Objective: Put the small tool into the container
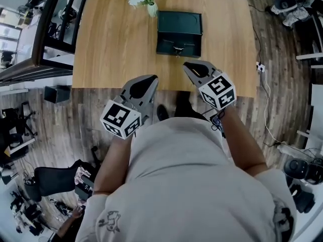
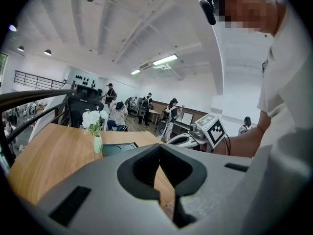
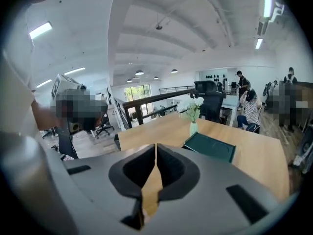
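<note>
While both hands hold near the front edge of the desk [image 1: 113, 44], the left tool [image 1: 150, 78] and the right tool [image 1: 187, 65] are each clenched, pads together, nothing between them. The dark green container [image 1: 179, 33] sits on the desk ahead of both, apparently lid down with its clasp facing the person, just beside a vase of white flowers [image 1: 150, 4]. The small tool named in the task shows in no view. Judgement: already stowed or not yet fetched; which cannot be told.
</note>
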Available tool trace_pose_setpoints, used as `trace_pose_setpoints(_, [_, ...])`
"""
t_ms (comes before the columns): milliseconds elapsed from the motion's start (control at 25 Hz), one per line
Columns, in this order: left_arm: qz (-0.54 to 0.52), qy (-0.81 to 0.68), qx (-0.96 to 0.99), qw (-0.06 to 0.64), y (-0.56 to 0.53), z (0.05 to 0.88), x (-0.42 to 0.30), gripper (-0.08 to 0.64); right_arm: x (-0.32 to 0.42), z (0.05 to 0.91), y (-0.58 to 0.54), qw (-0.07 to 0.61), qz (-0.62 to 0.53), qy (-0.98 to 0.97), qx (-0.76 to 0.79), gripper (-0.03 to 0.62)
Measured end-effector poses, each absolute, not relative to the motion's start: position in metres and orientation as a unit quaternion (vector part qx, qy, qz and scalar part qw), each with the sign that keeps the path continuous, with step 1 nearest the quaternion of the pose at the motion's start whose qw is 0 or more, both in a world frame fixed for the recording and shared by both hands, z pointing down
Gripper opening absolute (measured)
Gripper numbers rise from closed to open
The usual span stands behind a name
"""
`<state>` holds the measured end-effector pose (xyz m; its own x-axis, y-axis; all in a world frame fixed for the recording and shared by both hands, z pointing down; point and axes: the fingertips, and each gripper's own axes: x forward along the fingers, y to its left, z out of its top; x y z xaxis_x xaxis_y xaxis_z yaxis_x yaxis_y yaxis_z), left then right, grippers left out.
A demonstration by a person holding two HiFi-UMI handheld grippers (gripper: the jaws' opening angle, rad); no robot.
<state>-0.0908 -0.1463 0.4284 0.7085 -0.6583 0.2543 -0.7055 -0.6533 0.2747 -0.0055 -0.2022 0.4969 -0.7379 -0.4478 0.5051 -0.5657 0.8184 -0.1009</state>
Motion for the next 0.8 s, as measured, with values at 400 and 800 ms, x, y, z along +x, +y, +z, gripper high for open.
trace_pose_setpoints(400, [0.046,-0.366,0.918,0.146,-0.118,0.391,-0.099,0.005,0.0,0.433,-0.158,0.165,0.102,-0.935,0.297,0.006])
trace_pose_setpoints(800, [0.042,-0.348,0.929,0.12,-0.102,0.362,-0.107,0.005,-0.001,0.375,-0.136,0.115,0.061,-0.939,0.317,0.006])
